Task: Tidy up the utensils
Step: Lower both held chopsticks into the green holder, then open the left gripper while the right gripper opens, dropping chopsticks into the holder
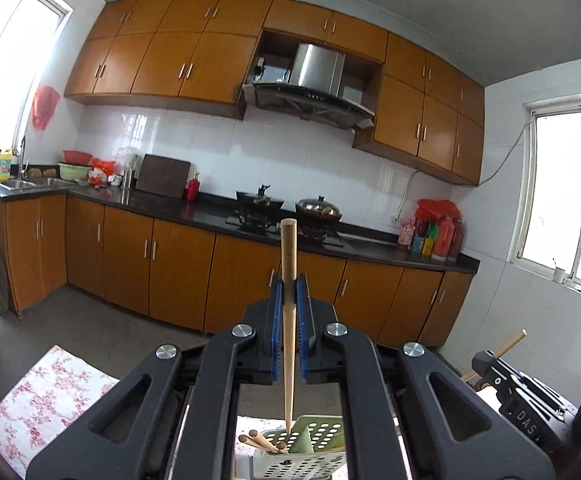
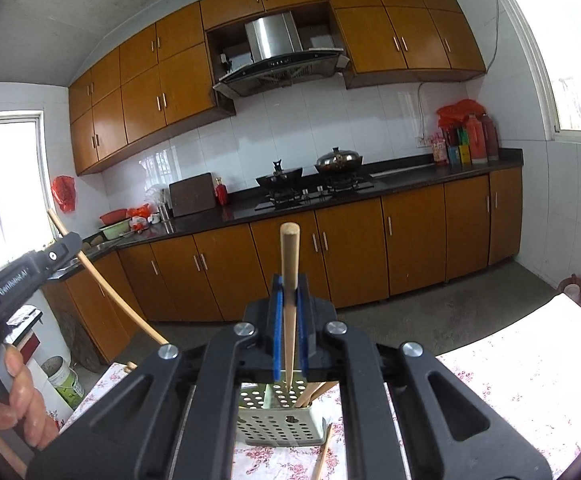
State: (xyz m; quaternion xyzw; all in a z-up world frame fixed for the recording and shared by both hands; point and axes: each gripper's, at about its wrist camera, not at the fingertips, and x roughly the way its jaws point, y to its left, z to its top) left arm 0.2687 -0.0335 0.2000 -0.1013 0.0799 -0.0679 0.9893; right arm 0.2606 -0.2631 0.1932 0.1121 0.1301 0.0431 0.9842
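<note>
I see each tool pinching one upright chopstick — left tool [image 1: 289, 300] on its chopstick [image 1: 288, 320], right tool [image 2: 289, 300] on another [image 2: 289, 304]. The green holder [image 2: 278, 420] sits below both tips on the floral surface [image 2: 510, 392] — equally near.

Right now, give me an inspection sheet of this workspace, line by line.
Surface: floral tablecloth under the holder.
Job's things: green perforated holder with chopsticks inside; one loose chopstick on the cloth beside it.
Clutter: nothing seen on the cloth.
Grippers: left gripper shut on a chopstick; right gripper shut on a chopstick, both above the holder.
Cables: grey wire along the far wall.
Surroundings: orange cabinets, stove with two pots, range hood.
</note>
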